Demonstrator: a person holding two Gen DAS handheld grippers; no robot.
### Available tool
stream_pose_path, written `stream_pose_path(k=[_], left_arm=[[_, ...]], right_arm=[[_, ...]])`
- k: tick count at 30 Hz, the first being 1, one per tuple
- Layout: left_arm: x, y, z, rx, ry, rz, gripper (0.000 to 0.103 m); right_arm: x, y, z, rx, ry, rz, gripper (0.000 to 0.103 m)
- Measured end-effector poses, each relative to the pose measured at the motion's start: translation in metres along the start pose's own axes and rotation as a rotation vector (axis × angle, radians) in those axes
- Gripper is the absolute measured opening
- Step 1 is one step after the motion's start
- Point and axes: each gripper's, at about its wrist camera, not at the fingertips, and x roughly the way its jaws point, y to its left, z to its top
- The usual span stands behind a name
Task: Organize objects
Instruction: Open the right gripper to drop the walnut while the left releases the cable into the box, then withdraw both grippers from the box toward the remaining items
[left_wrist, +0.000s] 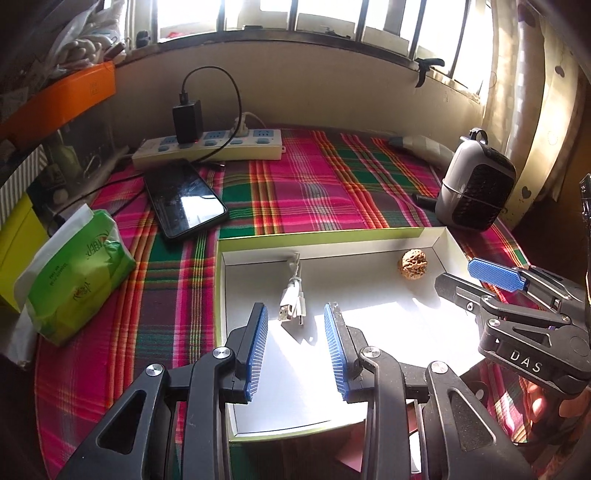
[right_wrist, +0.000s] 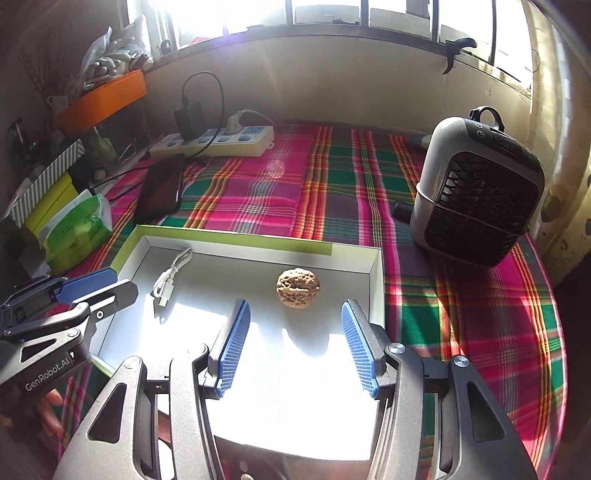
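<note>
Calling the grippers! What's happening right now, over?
Left gripper open, empty, above the white USB cable. Right gripper open, empty, facing the walnut. Both things lie in the box lid. Nothing in the way.

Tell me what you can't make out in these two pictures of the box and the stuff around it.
- Box near wall: both wrist views, hidden behind the left tool and right tool.
- Box floor, near half: glare washes it out in the right wrist view.
- Tissue pack print: too small to read.
- Black item beside the fan: mostly hidden behind the fan.
- Phone screen: only reflections show.
</note>
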Motion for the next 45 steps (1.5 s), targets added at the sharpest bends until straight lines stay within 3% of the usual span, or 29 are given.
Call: stream_pose_path(k=[14, 27, 33, 45], left_arm=[[-0.039, 0.010, -0.041, -0.051, -0.025, -0.014, 0.030], [-0.048, 0.014, -0.078, -0.079, 0.003, -0.044, 0.030], [-0.051, 0.009, -0.093, -0.072, 0.017, -0.047, 0.035], [-0.054, -0.010, -0.109, -0.072, 0.036, -0.101, 0.037]], right_arm=[[-0.036, -0.009, -0.027, 0.043, -0.056, -0.010, 0.053], [-0.057, -0.011, -0.062, 0.045, -0.074, 0.002, 0.053], [-0.068, -0.001, -0.086, 0.000, -0.086, 0.026, 0.053], [-0.077, 0.015, -0.123, -0.038, -0.064, 0.108, 0.053]])
